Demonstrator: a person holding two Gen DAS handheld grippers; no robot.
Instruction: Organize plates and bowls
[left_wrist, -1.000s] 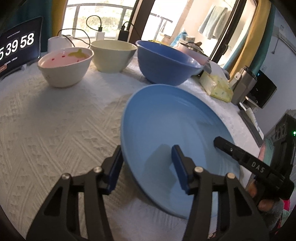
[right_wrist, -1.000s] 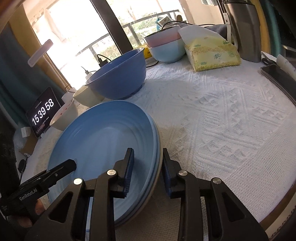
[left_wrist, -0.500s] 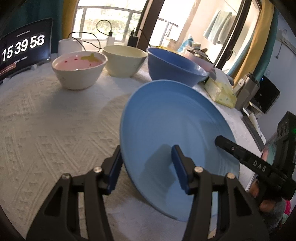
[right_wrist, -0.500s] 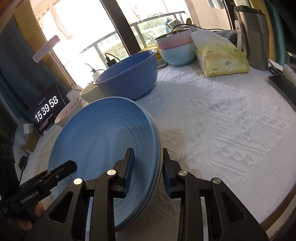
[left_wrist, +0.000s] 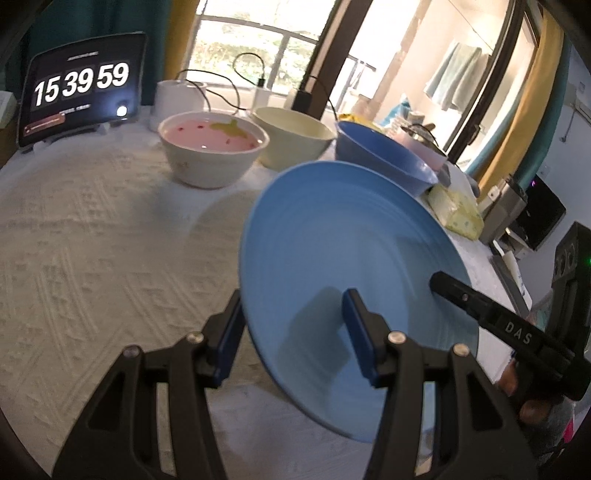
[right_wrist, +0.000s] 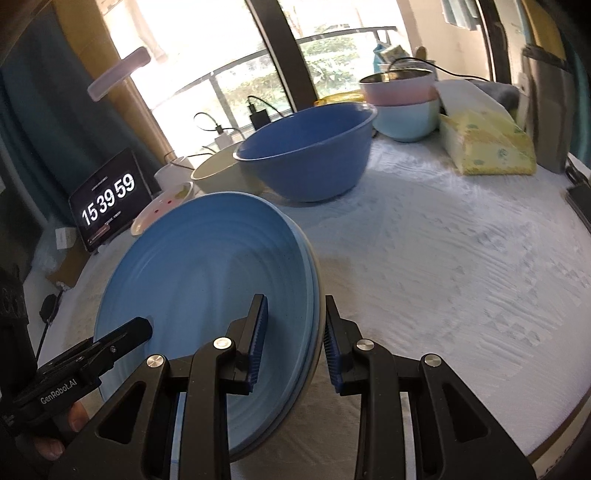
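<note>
- A stack of blue plates (right_wrist: 207, 280) is held tilted above the tabletop (right_wrist: 424, 266), its far edge raised toward the blue bowl (right_wrist: 306, 155); at least two rims are seen at its right edge.
- The left hand-held gripper (left_wrist: 291, 332) is closed on the stack's left rim, one pad under the plates and one on the top face.
- The right hand-held gripper (right_wrist: 293, 343) is clamped on the right rim, the edge pinched between its pads.
- The stack lies directly ahead of both grippers and between them, so neither hand is the nearer; the load is judged to be shared evenly.
- The coming move is judged to turn on the gap between the stack's far edge and the blue bowl just beyond it; any set-down place would have to be cleared of that bowl.
- Left of the blue bowl stand a cream bowl (left_wrist: 295, 133) and a pink-lined bowl (left_wrist: 212, 147); a clock tablet (left_wrist: 81, 96) leans further left.
- Right of the blue bowl are nested pastel bowls (right_wrist: 402, 103) and a tissue pack (right_wrist: 484, 144).
- The tabletop is covered by a white textured cloth; bright windows and curtains stand behind the blue bowl.
</note>
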